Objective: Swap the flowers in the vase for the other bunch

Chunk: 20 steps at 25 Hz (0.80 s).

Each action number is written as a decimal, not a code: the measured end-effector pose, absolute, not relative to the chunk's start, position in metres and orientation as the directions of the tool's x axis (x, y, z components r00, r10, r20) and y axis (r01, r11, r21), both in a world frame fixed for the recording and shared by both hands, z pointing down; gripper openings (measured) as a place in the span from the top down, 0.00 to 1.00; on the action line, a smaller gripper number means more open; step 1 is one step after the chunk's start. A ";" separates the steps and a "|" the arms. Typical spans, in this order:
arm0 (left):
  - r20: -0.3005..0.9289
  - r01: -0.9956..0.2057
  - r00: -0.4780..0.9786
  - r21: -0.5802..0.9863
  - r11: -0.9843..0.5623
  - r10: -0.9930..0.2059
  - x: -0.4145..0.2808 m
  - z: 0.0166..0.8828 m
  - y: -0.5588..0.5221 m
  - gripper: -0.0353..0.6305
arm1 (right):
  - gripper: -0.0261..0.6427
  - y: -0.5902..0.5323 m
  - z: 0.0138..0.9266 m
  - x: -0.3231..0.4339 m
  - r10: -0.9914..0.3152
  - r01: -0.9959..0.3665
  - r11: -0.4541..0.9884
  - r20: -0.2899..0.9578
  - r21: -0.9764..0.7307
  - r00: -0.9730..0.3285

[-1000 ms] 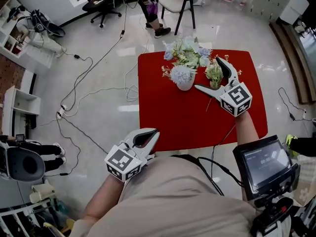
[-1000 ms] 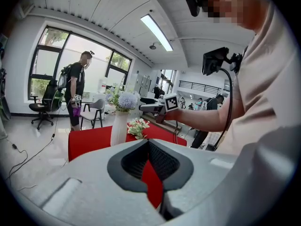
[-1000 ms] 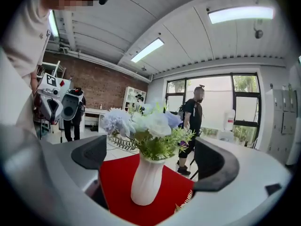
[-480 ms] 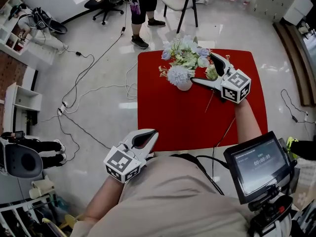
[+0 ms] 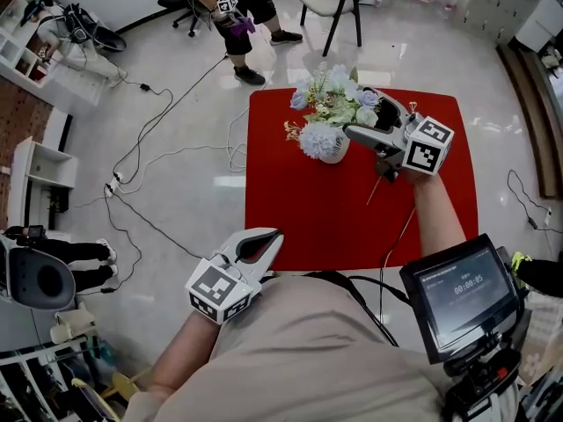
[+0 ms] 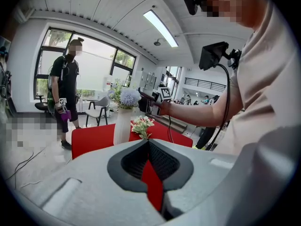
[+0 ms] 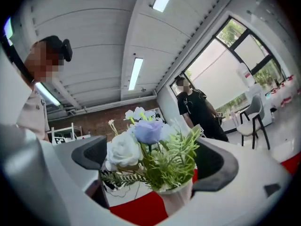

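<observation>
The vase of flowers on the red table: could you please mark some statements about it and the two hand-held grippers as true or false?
1. The right hand-held gripper has its jaws apart, with the flowers in the vase between them. True.
2. The left hand-held gripper is over the middle of the table, next to the vase. False: it is at the table's near edge, by the person's torso.
3. The vase is empty. False: it holds flowers.
4. A second bunch lies on the table beside the vase. True.
</observation>
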<state>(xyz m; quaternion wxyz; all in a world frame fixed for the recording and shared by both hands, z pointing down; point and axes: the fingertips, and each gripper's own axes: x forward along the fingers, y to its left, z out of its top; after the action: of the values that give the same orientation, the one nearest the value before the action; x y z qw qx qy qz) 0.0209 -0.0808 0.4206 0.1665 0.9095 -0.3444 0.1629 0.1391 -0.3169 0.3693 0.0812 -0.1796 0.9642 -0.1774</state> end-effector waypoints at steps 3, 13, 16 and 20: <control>0.418 -0.680 0.708 0.184 -0.710 -0.570 0.021 0.423 -0.081 0.94 | 0.11 -0.318 0.370 0.135 -0.399 -0.323 0.851 -0.109 -0.413 -0.910; 0.423 -0.679 0.707 0.185 -0.710 -0.567 0.021 0.425 -0.081 0.94 | 0.26 -0.314 0.384 0.131 -0.393 -0.333 0.841 -0.057 -0.427 -0.918; 0.421 -0.678 0.709 0.186 -0.711 -0.565 0.023 0.426 -0.081 0.94 | 0.43 -0.315 0.384 0.134 -0.408 -0.354 0.839 -0.050 -0.413 -0.911; 0.420 -0.681 0.707 0.187 -0.708 -0.569 0.024 0.428 -0.080 0.94 | 0.60 -0.314 0.387 0.138 -0.416 -0.367 0.837 -0.035 -0.405 -0.909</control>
<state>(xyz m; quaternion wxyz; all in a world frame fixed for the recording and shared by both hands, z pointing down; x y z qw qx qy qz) 0.0239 -0.0801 0.4279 0.1664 0.9088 -0.3438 0.1681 0.1384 -0.3142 0.3871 0.0609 -0.2047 0.9566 -0.1984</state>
